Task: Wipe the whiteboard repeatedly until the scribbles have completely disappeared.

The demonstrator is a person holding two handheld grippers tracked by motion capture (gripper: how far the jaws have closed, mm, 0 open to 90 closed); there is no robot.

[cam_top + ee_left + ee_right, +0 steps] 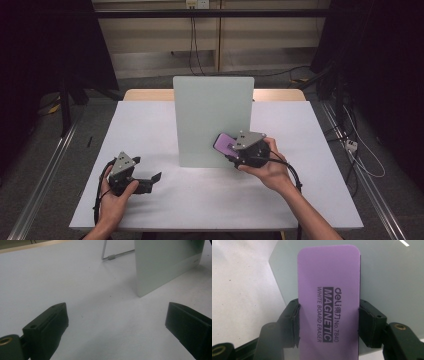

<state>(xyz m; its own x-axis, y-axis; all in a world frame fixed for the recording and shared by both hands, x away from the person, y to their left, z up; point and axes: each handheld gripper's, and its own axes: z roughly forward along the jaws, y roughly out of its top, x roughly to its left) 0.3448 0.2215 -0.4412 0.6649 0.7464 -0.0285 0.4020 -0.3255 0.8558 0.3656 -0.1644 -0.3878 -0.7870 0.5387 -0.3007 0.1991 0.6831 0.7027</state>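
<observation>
Right gripper view: my right gripper (329, 322) pinches the purple rectangular whiteboard eraser (328, 302) against the pale upright whiteboard (212, 120).
Eraser is gripped and at the board; wiping remains, I judge. Left gripper (117, 327) rests spread, empty.

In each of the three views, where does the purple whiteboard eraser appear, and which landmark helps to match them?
High view: the purple eraser is right of centre, in the right gripper, in front of the standing whiteboard.
Left gripper view: the eraser is not in it; the whiteboard stands at the upper right.
Right gripper view: the eraser is in the centre, clamped between the black jaws.
Shared landmark: the whiteboard.
</observation>
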